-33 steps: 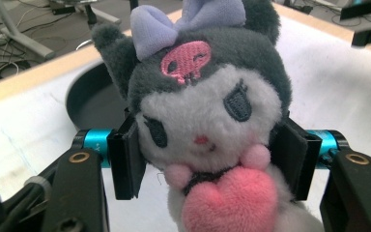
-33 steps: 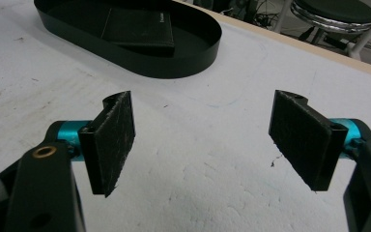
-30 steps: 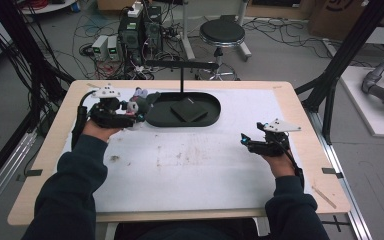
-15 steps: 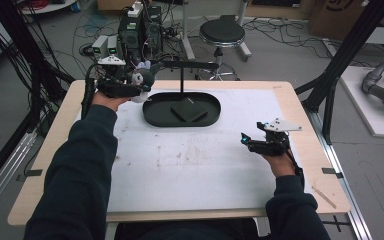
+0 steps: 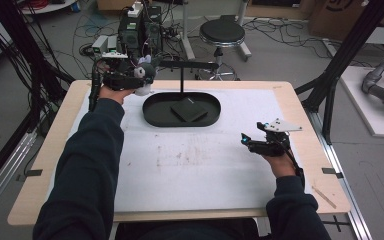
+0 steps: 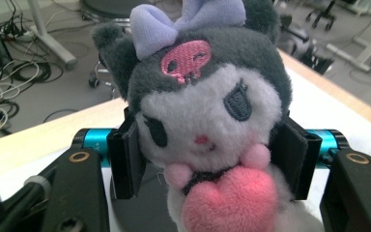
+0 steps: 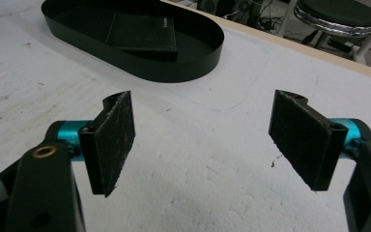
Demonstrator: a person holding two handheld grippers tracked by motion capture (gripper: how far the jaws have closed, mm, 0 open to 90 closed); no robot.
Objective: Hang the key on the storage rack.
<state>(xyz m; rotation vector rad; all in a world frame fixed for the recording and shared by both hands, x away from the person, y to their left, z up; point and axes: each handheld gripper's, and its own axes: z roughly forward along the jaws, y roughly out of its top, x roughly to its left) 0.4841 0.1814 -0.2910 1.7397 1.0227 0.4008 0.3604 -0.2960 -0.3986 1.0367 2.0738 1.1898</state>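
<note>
A plush toy (image 6: 207,121) with a dark grey hood, a lilac bow, a pink skull badge and a pink heart sits between the two black pads of my left gripper (image 6: 210,159), which is shut on it. In the high view this left gripper (image 5: 141,76) holds the plush toy (image 5: 145,79) above the table's far left edge, beside the left end of a black bar (image 5: 190,65). My right gripper (image 5: 245,141) rests low at the table's right. In its own view the right gripper (image 7: 207,145) stands open over the white mat with nothing between its pads.
A black oval tray (image 5: 152,114) lies at the far middle of the table with a flat black square piece (image 5: 189,110) in it. The tray (image 7: 193,63) is ahead of the right gripper. A thin post (image 5: 181,82) carries the bar. A stool (image 5: 222,34) and cables are behind the table.
My left hand has carried the plush toy away from the tray's left side toward the far edge of the table and a little higher. The right hand has kept still.
</note>
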